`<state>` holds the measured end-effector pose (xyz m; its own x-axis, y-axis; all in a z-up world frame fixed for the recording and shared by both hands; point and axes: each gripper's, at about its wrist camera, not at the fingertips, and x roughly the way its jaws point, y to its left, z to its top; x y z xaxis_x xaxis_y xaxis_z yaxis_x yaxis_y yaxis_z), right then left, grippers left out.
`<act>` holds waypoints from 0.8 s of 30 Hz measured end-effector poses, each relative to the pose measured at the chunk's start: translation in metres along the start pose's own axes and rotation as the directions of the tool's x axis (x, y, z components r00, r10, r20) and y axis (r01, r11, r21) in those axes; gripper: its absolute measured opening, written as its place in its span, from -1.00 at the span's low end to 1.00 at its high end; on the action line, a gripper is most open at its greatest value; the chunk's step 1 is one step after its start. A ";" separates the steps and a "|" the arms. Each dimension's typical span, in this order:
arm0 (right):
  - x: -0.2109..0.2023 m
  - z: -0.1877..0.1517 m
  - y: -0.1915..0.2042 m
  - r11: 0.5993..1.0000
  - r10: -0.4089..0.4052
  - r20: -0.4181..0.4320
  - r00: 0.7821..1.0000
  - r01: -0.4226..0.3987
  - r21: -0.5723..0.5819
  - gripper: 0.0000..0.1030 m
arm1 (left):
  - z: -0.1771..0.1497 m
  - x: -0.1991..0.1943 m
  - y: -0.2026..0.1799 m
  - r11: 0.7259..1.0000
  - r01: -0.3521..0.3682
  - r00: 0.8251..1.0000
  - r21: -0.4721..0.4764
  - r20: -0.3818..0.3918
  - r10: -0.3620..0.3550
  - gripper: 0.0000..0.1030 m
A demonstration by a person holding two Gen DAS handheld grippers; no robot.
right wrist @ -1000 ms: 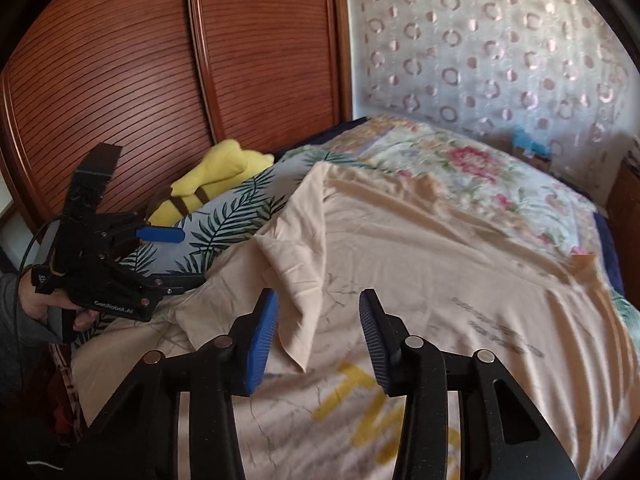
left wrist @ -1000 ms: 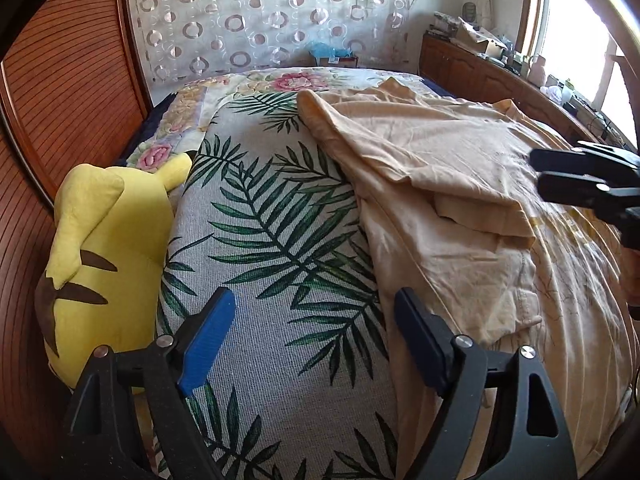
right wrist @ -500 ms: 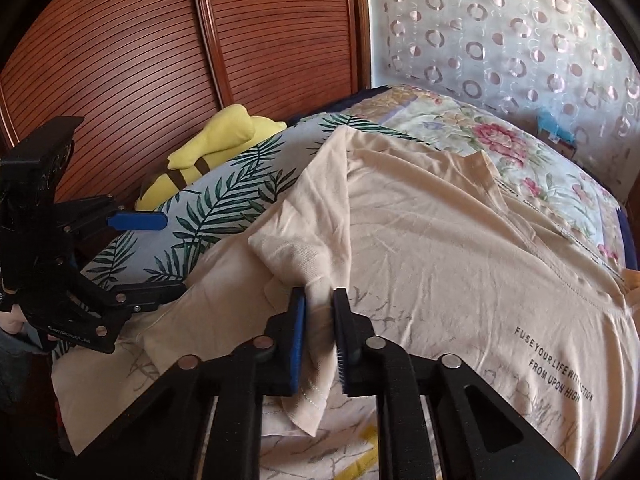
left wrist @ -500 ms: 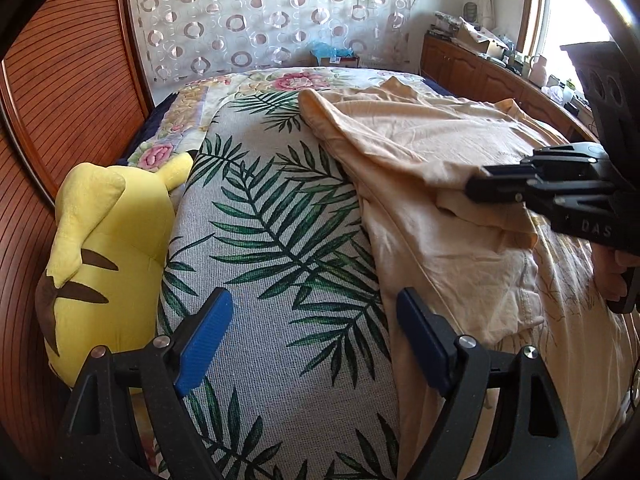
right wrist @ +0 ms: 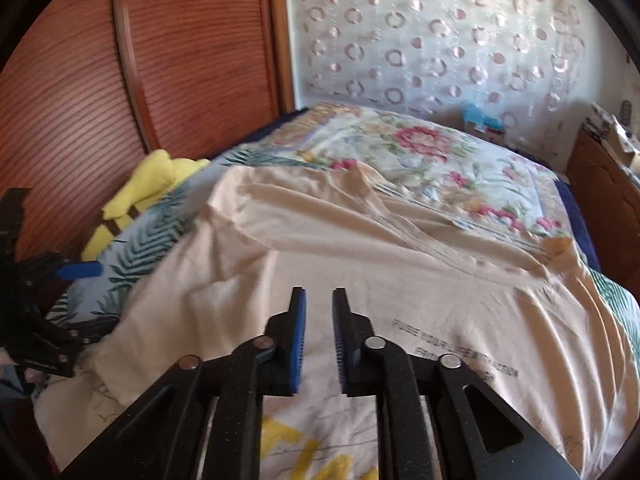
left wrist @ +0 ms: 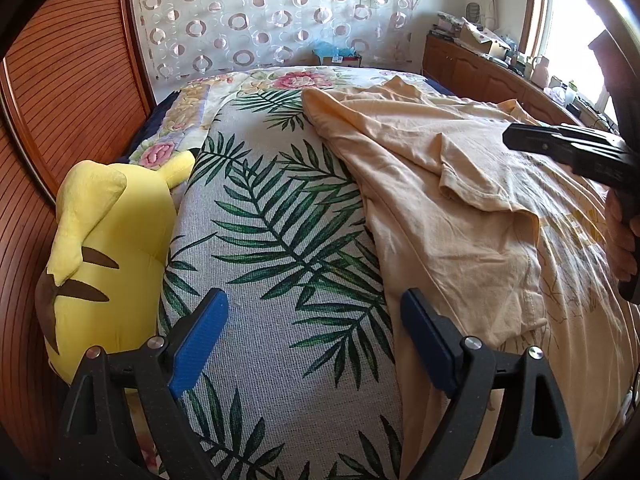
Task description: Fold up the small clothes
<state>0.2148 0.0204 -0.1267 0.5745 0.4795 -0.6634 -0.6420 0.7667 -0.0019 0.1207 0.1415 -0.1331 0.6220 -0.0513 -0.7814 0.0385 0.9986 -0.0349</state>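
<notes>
While a leaf-print bedspread (left wrist: pixel 280 240) covers the bed, wooden panels (left wrist: pixel 60 100) and a circle-pattern curtain (left wrist: pixel 260 20) are seen behind. A beige t-shirt (left wrist: pixel 460 200) is spread flat, long axis 6-to-12, collar toward 12. Left gripper (left wrist: pixel 312 340) is held wide; right gripper (right wrist: pixel 319 340) narrow, nothing clamped. A yellow plush (left wrist: pixel 108 240) lies at 9.

Both wrist cams low over bed (left wrist: pixel 280 280), facing curtain (right wrist: pixel 440 40); shirt (right wrist: pixel 360 248) shared.
</notes>
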 end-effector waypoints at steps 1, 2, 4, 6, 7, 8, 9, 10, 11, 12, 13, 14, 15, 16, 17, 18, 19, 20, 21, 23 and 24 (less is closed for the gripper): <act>-0.001 0.000 0.006 0.999 0.035 0.006 0.999 -0.035 -0.014 -0.32 | 0.000 0.000 0.000 1.000 0.000 1.000 0.000 0.000 0.000 0.72; 0.001 -0.001 0.015 0.996 0.082 0.001 0.997 -0.082 -0.030 -0.27 | 0.000 0.000 0.000 1.000 0.000 1.000 0.000 0.000 0.000 0.72; 0.009 -0.003 0.031 0.990 0.120 -0.018 0.993 -0.121 -0.068 -0.26 | 0.000 0.000 0.000 1.000 0.001 1.000 0.000 0.000 -0.001 0.72; 0.021 -0.006 0.043 0.985 0.135 -0.047 0.990 -0.139 -0.102 -0.26 | 0.000 0.000 0.000 1.000 0.001 1.000 0.000 0.000 -0.001 0.72; 0.028 -0.008 0.050 0.982 0.138 -0.066 0.988 -0.145 -0.117 -0.26 | 0.000 0.000 0.000 1.000 0.001 1.000 0.000 0.000 -0.001 0.72; 0.036 -0.009 0.053 0.981 0.134 -0.085 0.987 -0.144 -0.128 -0.26 | 0.000 0.000 0.000 1.000 0.001 1.000 0.000 0.000 -0.001 0.72; 0.044 -0.011 0.057 0.980 0.125 -0.102 0.987 -0.139 -0.142 -0.26 | 0.000 0.000 0.000 1.000 0.001 1.000 0.000 0.000 -0.001 0.72; 0.050 -0.012 0.058 0.979 0.111 -0.116 0.987 -0.128 -0.155 -0.26 | 0.000 0.000 0.000 1.000 0.001 1.000 0.000 0.000 -0.001 0.72; 0.054 -0.014 0.061 0.978 0.095 -0.120 0.988 -0.115 -0.171 -0.26 | 0.000 0.000 0.000 1.000 0.001 1.000 0.000 0.000 -0.001 0.72; 0.056 -0.012 0.061 0.976 0.084 -0.112 0.990 -0.105 -0.190 -0.26 | 0.000 0.000 0.000 1.000 0.001 1.000 -0.001 0.001 -0.001 0.72; 0.059 -0.013 0.063 0.974 0.074 -0.115 0.991 -0.097 -0.204 -0.45 | 0.000 0.000 0.000 1.000 0.001 1.000 0.000 0.001 -0.001 0.72; 0.060 -0.014 0.064 0.974 0.057 -0.110 0.992 -0.080 -0.213 -0.65 | 0.000 0.000 0.000 1.000 0.001 1.000 -0.001 0.000 -0.001 0.72; 0.061 -0.010 0.062 0.975 0.044 -0.109 0.993 -0.067 -0.211 -0.85 | 0.000 0.000 0.000 1.000 0.001 1.000 -0.001 0.001 -0.001 0.72; 0.059 -0.010 0.057 0.977 0.038 -0.104 0.994 -0.059 -0.203 -0.87 | 0.000 0.000 0.000 1.000 0.001 1.000 -0.001 0.001 -0.001 0.72; 0.055 -0.008 0.053 0.982 0.040 -0.090 0.995 -0.056 -0.178 -0.89 | 0.000 0.000 0.000 1.000 0.001 1.000 -0.001 0.001 -0.001 0.72; 0.048 -0.006 0.051 0.988 0.040 -0.074 0.996 -0.050 -0.147 -0.89 | 0.000 0.000 0.000 1.000 0.001 1.000 -0.001 0.001 -0.001 0.72; 0.043 -0.006 0.047 0.992 0.031 -0.057 0.998 -0.038 -0.120 -0.89 | 0.000 0.000 0.000 1.000 0.001 1.000 -0.001 0.001 -0.001 0.72; 0.039 -0.005 0.040 0.996 0.019 -0.048 0.999 -0.023 -0.083 -0.89 | 0.000 0.000 0.000 1.000 0.001 1.000 -0.001 0.001 -0.001 0.72; 0.036 -0.005 0.035 0.998 -0.010 -0.048 0.999 0.008 -0.056 -0.89 | 0.000 0.000 0.000 1.000 0.002 1.000 -0.001 0.001 -0.002 0.72; 0.035 -0.007 0.024 0.997 -0.073 -0.058 0.996 0.072 -0.021 -0.89 | 0.000 0.000 0.000 1.000 0.002 1.000 -0.001 0.001 -0.002 0.72; 0.035 -0.007 0.021 0.997 -0.079 -0.061 0.995 0.079 -0.006 -0.89 | 0.000 0.000 0.000 1.000 0.002 1.000 -0.001 0.001 -0.002 0.72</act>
<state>0.2178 0.0503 -0.1552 0.5914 0.3905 -0.7055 -0.5980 0.7994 -0.0588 0.1206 0.1418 -0.1332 0.6228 -0.0529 -0.7806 0.0388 0.9986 -0.0368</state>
